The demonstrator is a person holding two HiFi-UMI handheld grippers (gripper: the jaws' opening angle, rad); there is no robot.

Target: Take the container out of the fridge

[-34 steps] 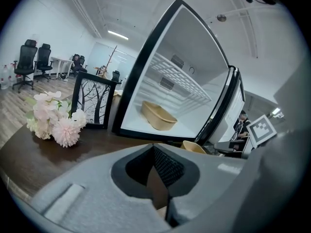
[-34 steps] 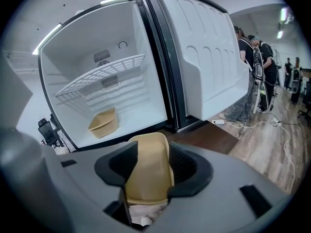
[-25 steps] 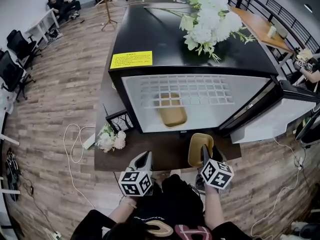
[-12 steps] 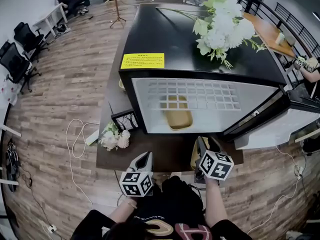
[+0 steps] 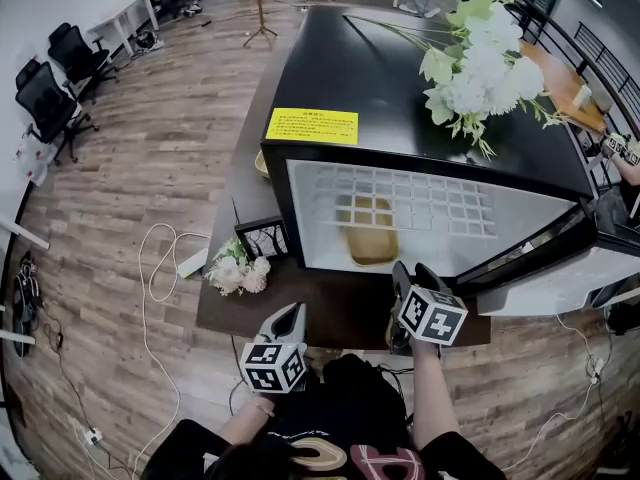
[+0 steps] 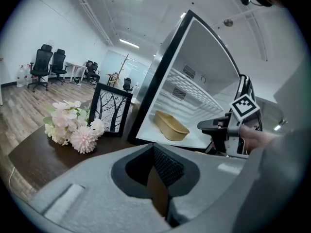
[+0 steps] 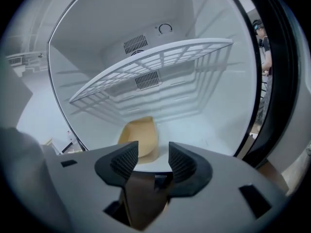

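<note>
From the head view, the fridge (image 5: 420,98) stands open on the worktop (image 5: 330,303). The container (image 5: 370,233) lies on the fridge floor under the wire shelf (image 5: 420,203). I hold my right claw (image 5: 412,276) just outside the opening, pointed in. My left claw (image 5: 288,318) hangs back over the worktop edge, I judge to keep it out of the reach.

In the left gripper view, my left claw (image 6: 160,168) is clenched on nothing, its jaws together. The container (image 6: 171,126) sits inside the fridge, well apart from it. My right claw (image 6: 214,126) is at the fridge mouth.

In the right gripper view, my right claw (image 7: 152,157) is released, jaws apart with nothing between them. The container (image 7: 140,137) lies ahead and slightly left of the gap, its near end just beyond the tips. I judge the jaws are open to take its rim once I push farther in.
</note>
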